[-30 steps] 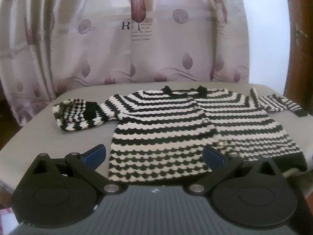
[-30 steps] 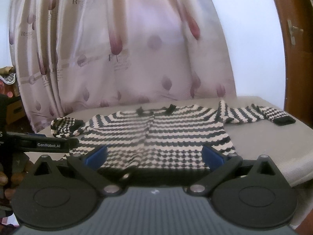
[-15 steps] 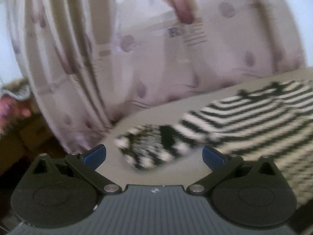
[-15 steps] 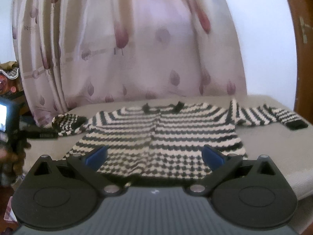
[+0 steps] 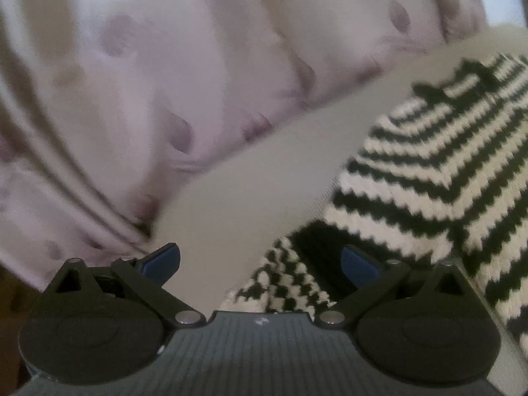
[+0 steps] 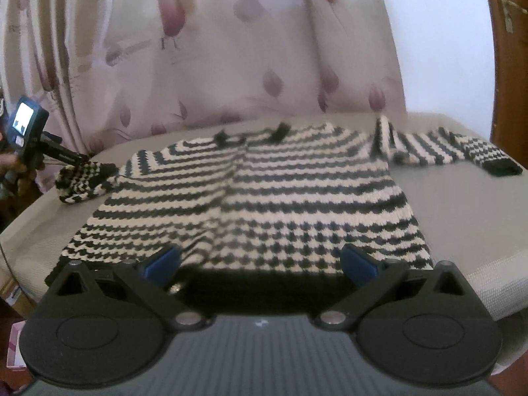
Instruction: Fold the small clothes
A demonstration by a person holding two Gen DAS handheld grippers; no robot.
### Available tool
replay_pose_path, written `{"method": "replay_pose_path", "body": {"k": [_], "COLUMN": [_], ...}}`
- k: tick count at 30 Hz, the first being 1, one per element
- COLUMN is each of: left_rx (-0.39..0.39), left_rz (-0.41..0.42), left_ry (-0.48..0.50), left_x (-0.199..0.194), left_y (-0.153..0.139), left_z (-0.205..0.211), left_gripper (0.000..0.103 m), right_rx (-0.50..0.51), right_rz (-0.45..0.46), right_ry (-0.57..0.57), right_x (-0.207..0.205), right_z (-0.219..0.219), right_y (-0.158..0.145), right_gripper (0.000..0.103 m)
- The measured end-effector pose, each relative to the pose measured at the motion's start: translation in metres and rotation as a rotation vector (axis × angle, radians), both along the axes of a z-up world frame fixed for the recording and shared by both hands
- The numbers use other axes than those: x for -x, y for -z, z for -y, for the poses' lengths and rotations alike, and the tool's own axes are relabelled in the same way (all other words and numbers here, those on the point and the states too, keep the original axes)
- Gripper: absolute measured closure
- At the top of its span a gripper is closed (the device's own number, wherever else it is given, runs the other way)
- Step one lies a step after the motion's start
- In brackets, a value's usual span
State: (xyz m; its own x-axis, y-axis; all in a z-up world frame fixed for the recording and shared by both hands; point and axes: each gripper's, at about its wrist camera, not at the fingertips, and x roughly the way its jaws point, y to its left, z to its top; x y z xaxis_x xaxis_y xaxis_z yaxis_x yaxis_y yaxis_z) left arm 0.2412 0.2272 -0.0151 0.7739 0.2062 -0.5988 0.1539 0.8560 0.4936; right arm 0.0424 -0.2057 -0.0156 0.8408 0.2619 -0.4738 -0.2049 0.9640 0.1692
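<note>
On grey cushion [image 6: 468, 231]: striped cardigan [image 6: 264, 198] spread flat, front up, neck toward curtain [image 6: 231, 49], hem near the camera. Left sleeve [image 6: 84, 181] bunched at the cushion's left edge; right sleeve [image 6: 445, 151] stretched out toward the right edge.

Left gripper [image 5: 260, 264] spread wide, holding nothing, low beside the bunched sleeve cuff [image 5: 290, 283], one blue pad [image 5: 161, 259] over bare cushion, the other over the knit. Tilted, blurred view; contact with the wool not certain. Right gripper [image 6: 260, 260] also spread wide and empty, hovering near the hem, apart from it.

Step in hand, likely: reaching for the left sleeve, first fold not yet made. Next move calls for: closing on the cuff through the loose layers, lifting little, carrying it across onto the chest so that it lies flat. Right side probably to match with the far sleeve.

Around: curtain close behind the cushion, wooden door frame [image 6: 508, 49] at right, white wall [image 6: 445, 33]. Nothing on the cardigan. Possible snags: thick knit slipping from the pads, sleeve dragging the body askew, curtain folds brushing the left gripper.
</note>
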Motion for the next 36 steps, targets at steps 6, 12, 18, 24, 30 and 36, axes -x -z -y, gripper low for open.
{"method": "replay_pose_path", "body": {"k": [6, 12, 18, 24, 30, 36], "left_rx": [0.049, 0.185, 0.394, 0.308, 0.28, 0.398], "left_rz": [-0.154, 0.103, 0.315, 0.227, 0.362, 0.351], "left_ry": [-0.07, -0.273, -0.728, -0.831, -0.759, -0.51], "left_x": [-0.029, 0.022, 0.138, 0.19, 0.217, 0.184], "left_y": [0.019, -0.019, -0.046, -0.005, -0.018, -0.028], "left_z": [-0.026, -0.055, -0.108, -0.103, -0.05, 0.017], "left_gripper": [0.088, 0.09, 0.087, 0.035, 0.013, 0.008], "right_rx": [0.006, 0.023, -0.011, -0.032, -0.04, -0.128], "right_rz": [-0.029, -0.008, 0.004, -0.002, 0.026, 0.089], "right_ry": [0.014, 0.009, 0.018, -0.006, -0.001, 0.077], "right_x": [-0.008, -0.006, -0.005, -0.003, 0.004, 0.003], "right_z": [0.001, 0.001, 0.007, 0.005, 0.014, 0.074], "right_y": [0.004, -0.001, -0.003, 0.001, -0.006, -0.022], "right_gripper": [0.0, 0.0, 0.0, 0.0, 0.0, 0.0]}}
